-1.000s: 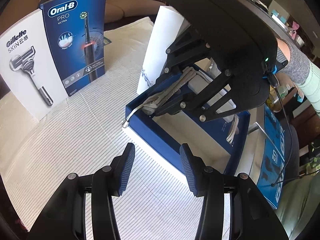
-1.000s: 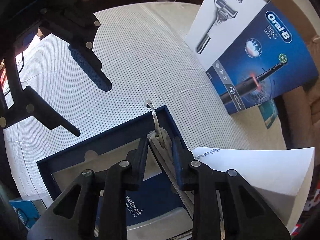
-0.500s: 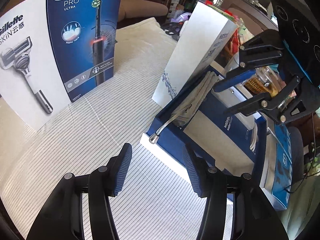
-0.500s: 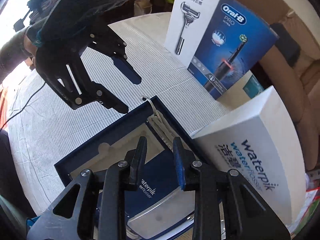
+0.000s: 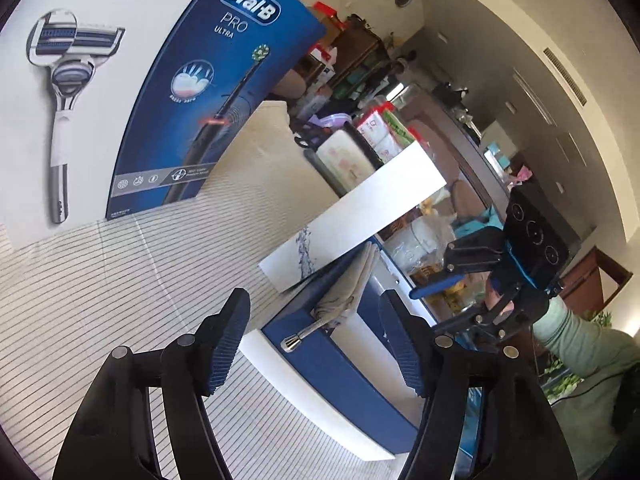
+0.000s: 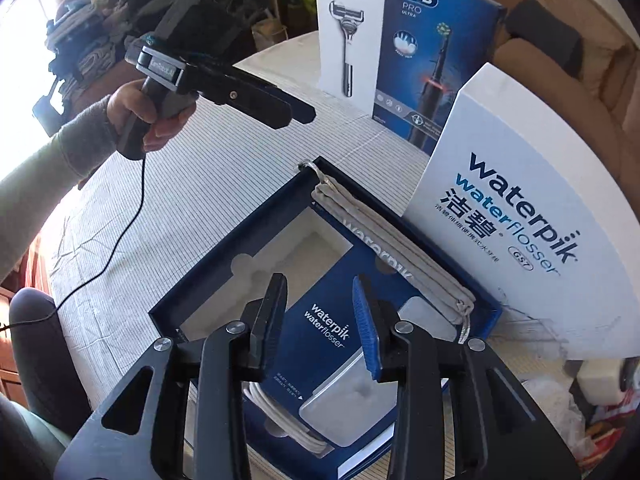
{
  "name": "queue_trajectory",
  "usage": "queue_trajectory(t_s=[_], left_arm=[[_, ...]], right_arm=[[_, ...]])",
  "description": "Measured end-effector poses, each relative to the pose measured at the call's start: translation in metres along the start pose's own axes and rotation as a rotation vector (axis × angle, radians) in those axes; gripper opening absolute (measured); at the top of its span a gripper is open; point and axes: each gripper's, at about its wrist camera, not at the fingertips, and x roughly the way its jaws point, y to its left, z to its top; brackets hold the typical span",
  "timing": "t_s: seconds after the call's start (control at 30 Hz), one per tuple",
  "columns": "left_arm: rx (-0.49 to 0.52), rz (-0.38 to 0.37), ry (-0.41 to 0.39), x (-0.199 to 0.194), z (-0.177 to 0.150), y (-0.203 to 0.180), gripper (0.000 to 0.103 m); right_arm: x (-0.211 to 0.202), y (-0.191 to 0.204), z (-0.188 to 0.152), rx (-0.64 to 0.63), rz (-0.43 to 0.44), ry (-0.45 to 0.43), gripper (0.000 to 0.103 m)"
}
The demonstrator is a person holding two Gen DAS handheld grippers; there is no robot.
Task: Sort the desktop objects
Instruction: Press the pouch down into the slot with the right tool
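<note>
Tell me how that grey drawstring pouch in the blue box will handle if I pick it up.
The grey pouch looks like soft, creased cloth, so it will probably sag and drape. It lies flat, so it is likely light. Its metal-tipped cord overhangs the blue box and may dangle.

left gripper (image 5: 316,344): jaws wide apart, just been opening, nothing gripped between them, aimed shallowly downward. Bare hand (image 6: 154,120) wraps its handle, grey sleeve (image 6: 48,176) behind. right gripper (image 6: 320,320): jaws partly parted, also just opening, pads clear of contact, pointing steeply down.
</note>
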Motion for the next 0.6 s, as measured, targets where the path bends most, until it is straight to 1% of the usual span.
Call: queue_trajectory(t_s=[0.1, 0.17, 0.27, 0.33, 0.37, 0.5, 0.6], left_arm=[[-0.007, -0.035, 0.02, 0.017, -0.002, 0.003, 0.069], [-0.02, -0.07, 0.023, 0.025, -0.006, 0.004, 0.069], [-0.04, -0.102, 0.035, 0.035, -0.012, 0.004, 0.069], [-0.05, -0.123, 0.016, 0.033, -0.015, 0.0, 0.077], [-0.062, -0.14, 0.001, 0.031, -0.017, -0.001, 0.078], [-0.079, -0.197, -0.044, 0.014, -0.023, -0.014, 0.078], [-0.085, -0.196, -0.026, 0.012, -0.029, -0.025, 0.078]], right_arm=[[0.002, 0.003, -0.003, -0.004, 0.01, -0.002, 0.033], [0.005, 0.002, -0.004, 0.001, 0.009, 0.006, 0.034], [0.009, -0.002, -0.008, 0.021, 0.005, 0.013, 0.034], [0.011, -0.006, -0.009, 0.036, -0.006, 0.013, 0.037], [0.012, -0.007, -0.009, 0.044, -0.012, 0.013, 0.04], [0.019, -0.016, -0.005, 0.069, -0.045, 0.008, 0.04], [0.022, -0.021, 0.001, 0.086, -0.049, -0.005, 0.04]])
